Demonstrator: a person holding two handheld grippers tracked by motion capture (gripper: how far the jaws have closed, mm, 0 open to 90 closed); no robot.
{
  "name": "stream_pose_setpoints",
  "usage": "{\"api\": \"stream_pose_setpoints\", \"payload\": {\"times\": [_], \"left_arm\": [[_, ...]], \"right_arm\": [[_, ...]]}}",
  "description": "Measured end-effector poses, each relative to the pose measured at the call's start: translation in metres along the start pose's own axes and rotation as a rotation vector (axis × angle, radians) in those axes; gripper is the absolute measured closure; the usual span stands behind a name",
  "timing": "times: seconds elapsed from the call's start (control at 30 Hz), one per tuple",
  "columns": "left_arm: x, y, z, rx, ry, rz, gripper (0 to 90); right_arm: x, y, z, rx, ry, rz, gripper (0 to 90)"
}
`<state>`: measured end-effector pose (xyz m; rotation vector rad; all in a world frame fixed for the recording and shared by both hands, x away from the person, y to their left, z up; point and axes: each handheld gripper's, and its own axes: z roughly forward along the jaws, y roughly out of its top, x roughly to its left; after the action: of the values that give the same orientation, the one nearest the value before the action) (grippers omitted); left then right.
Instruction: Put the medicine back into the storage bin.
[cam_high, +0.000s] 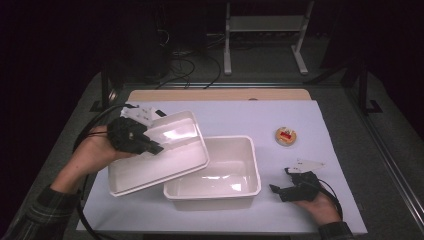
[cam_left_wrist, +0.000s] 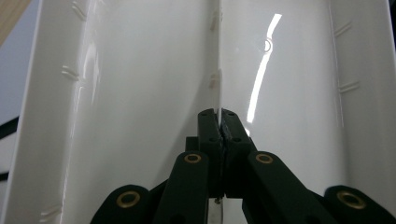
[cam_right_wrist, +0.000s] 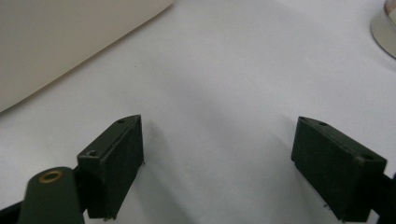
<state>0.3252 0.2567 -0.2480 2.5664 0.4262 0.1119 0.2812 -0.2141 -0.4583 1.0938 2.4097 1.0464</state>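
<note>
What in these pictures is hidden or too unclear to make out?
- High view: the near-left part of the white tub lies under the lid held over it.
- High view: the small round thing is too small to tell its red marking.
- Left gripper view: the left gripper, shut on the lid's thin rib, blocks the lid's lower middle.
- Right gripper view: the picture's edge cuts off the tub's wall; the right gripper stands open.

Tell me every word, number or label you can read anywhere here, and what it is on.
No text can be read.
Small round tan disc with a red patch: the patch may be a label, but it is too small and blurred to tell.
White plastic lid held in the left gripper: raised ridges and a small moulded circle, no letters.
White plastic rectangular tub: blank.
</note>
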Motion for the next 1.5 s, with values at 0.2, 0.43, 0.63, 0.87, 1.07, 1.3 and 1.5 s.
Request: {"api": "stream_pose_setpoints", "payload": {"times": [0.2, 0.43, 0.63, 0.87, 1.07, 1.3, 1.5], "left_arm": [[0.004, -0.031, -0.013, -0.008, 0.038, -0.069, 88.8], [0.007, -0.074, -0.03, 0.003, 0.087, -0.152, 88.8], [0.005, -0.101, -0.027, 0.026, 0.102, -0.196, 88.8], [0.003, -0.129, -0.015, 0.037, 0.116, -0.234, 88.9], [0.001, -0.14, 0.002, 0.055, 0.106, -0.235, 88.9], [-0.005, -0.147, 0.029, 0.081, 0.072, -0.226, 88.9], [-0.009, -0.154, 0.048, 0.098, 0.048, -0.223, 88.8]], "right_arm": [[0.0, 0.0, 0.0, 0.0, -0.001, -0.002, 16.0], [0.0, 0.0, 0.0, 0.001, -0.001, -0.002, 16.0], [0.0, 0.0, 0.0, 0.001, -0.001, -0.002, 16.1], [0.0, 0.0, 0.0, 0.001, -0.002, -0.002, 16.1], [0.0, 0.0, 0.0, 0.001, -0.002, -0.002, 16.1], [0.0, 0.0, 0.0, 0.001, -0.002, -0.002, 16.0], [0.0, 0.0, 0.0, 0.001, -0.001, -0.002, 16.1]]}}
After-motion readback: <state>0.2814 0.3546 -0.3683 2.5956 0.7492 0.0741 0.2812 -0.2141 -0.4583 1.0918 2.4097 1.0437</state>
